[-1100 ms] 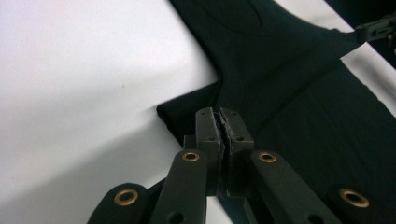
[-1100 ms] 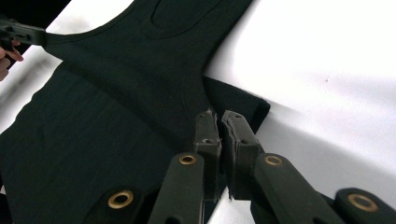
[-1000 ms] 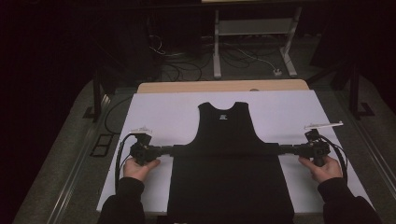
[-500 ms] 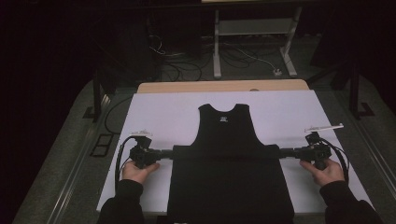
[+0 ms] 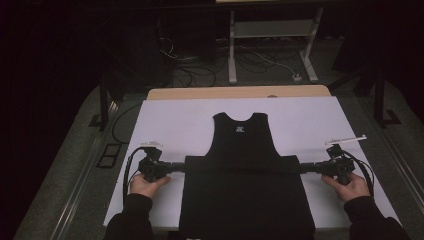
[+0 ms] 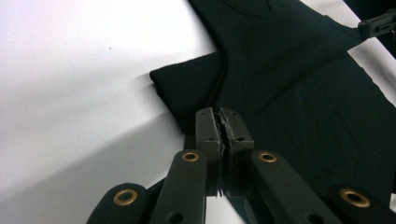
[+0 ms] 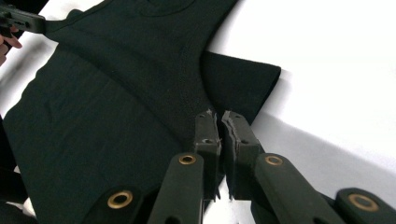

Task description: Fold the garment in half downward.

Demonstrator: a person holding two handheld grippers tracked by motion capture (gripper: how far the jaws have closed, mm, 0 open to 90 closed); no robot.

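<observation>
A table (image 5: pixel 235 92) with a light wooden far edge carries a white sheet (image 5: pixel 170 120) covering nearly all of its top. A black T-shirt (image 5: pixel 245 185) lies flat on the sheet, collar toward the far edge, hem reaching the near edge.

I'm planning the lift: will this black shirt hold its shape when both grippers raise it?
Probably not. The shirt lies flat with folded-in sleeves, so it looks thin and floppy and would likely sag between the left gripper and right gripper. It seems light, and the folds may fall open.
</observation>
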